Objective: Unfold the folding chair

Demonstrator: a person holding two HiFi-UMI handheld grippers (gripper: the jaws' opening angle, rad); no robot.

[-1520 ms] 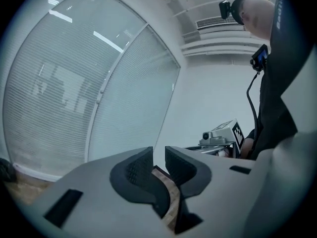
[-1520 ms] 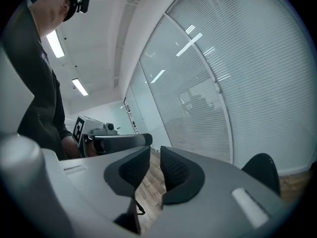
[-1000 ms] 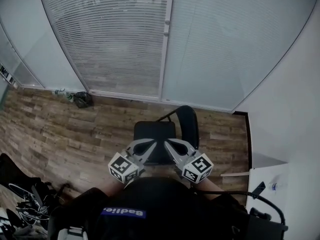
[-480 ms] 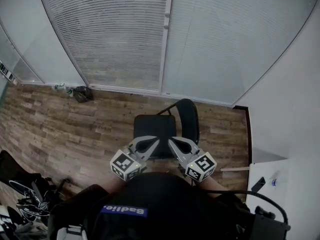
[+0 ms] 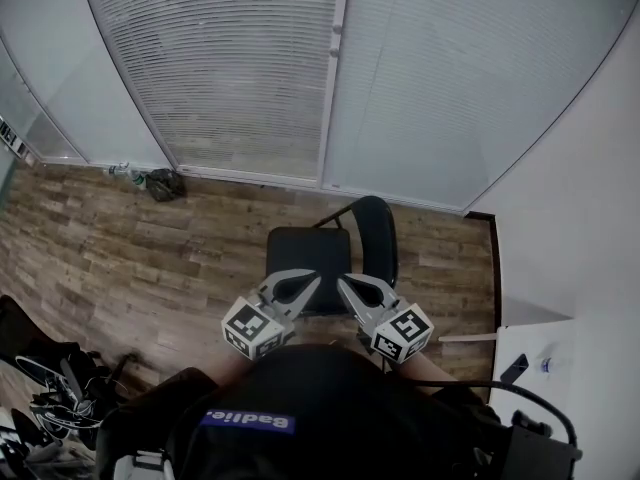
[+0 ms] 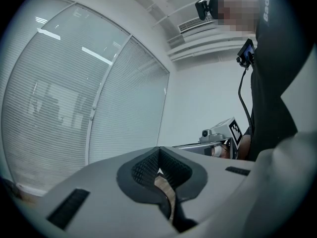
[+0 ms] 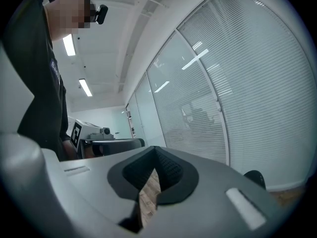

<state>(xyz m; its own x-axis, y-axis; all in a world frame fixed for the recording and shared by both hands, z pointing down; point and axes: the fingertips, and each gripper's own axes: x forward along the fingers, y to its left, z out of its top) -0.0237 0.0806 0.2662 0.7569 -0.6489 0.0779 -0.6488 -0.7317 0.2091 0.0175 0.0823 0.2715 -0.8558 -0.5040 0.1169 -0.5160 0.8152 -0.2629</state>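
Find folding chair (image 5: 308, 251) standing open mid-floor: black seat flat, backrest upright on its right, legs down on wood-plank floor (image 5: 150, 268), a little short of the far glass partition (image 5: 250, 88) with its blinds shut.

Compare with a second ago: same open stance, same patch of planks, no further swing of seat or back. Read this as unfolding finished. Judge nothing left beyond drawing back or testing that the frame sits firm.

Note left gripper (image 5: 306, 280) just on the near side of the chair, close to the person's body, hardly shifted. Confirm in left gripper view (image 6: 158, 152): jaws clenched together, nothing between, only floor seen through the notch behind the pads. Note right gripper (image 5: 346, 282) alongside it, mirrored. Confirm in right gripper view (image 7: 156, 155): pressed shut and empty likewise. Record no grip on any part of the chair.

Turn to containers. Spot one dark bag (image 5: 163, 183) on the floor at far left, against the partition, well apart from the chair; possibly tied shut, too small to see what is inside. Spot white table (image 5: 560, 343) at near right, carrying a small bottle (image 5: 548, 365) and a dark flat item (image 5: 515, 370).
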